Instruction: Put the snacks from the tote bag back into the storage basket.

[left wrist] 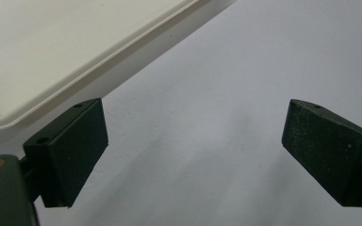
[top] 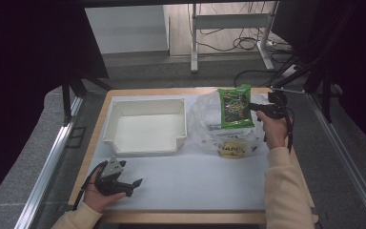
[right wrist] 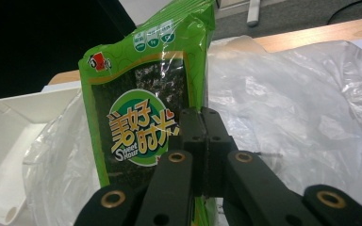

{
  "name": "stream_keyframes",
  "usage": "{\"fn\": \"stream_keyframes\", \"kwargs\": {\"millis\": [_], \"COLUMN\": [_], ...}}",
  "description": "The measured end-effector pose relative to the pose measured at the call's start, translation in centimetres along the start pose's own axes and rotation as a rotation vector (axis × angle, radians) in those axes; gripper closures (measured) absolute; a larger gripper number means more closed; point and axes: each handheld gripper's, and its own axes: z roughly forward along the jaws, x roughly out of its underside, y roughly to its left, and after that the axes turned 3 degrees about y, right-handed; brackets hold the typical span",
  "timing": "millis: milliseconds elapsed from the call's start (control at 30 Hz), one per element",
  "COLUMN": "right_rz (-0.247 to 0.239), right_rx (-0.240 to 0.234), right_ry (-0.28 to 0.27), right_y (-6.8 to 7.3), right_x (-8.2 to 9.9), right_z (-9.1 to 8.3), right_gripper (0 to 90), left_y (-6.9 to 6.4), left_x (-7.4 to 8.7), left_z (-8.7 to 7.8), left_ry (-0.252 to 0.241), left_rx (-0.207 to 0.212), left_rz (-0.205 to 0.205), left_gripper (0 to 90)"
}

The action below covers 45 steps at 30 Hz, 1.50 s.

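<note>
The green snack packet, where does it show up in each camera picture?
High view: green snack packet, upper right, above the plastic bag.
Left gripper view: not in it.
Right gripper view: centre-left, pinched by the right gripper.
Shared landmark: white tray.

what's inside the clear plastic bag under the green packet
Through the clear plastic bag a yellowish item with dark print shows near its front edge. The green packet, pinched by the right gripper, covers the bag's middle, so anything there is hidden.
</note>
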Motion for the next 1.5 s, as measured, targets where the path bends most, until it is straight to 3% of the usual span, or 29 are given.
{"fn": "stream_keyframes", "kwargs": {"millis": [1500], "right_rz": [-0.044], "right_rx": [-0.117], "right_ry": [-0.069], "right_y": [3.9], "right_x": [0.3], "right_z": [-0.4], "right_gripper": [90.0], "left_y": [0.0], "left_x": [0.0], "left_z": [0.1], "left_ry": [0.004], "left_rx": [0.004], "left_rz": [-0.002], "left_gripper": [7.8]}}
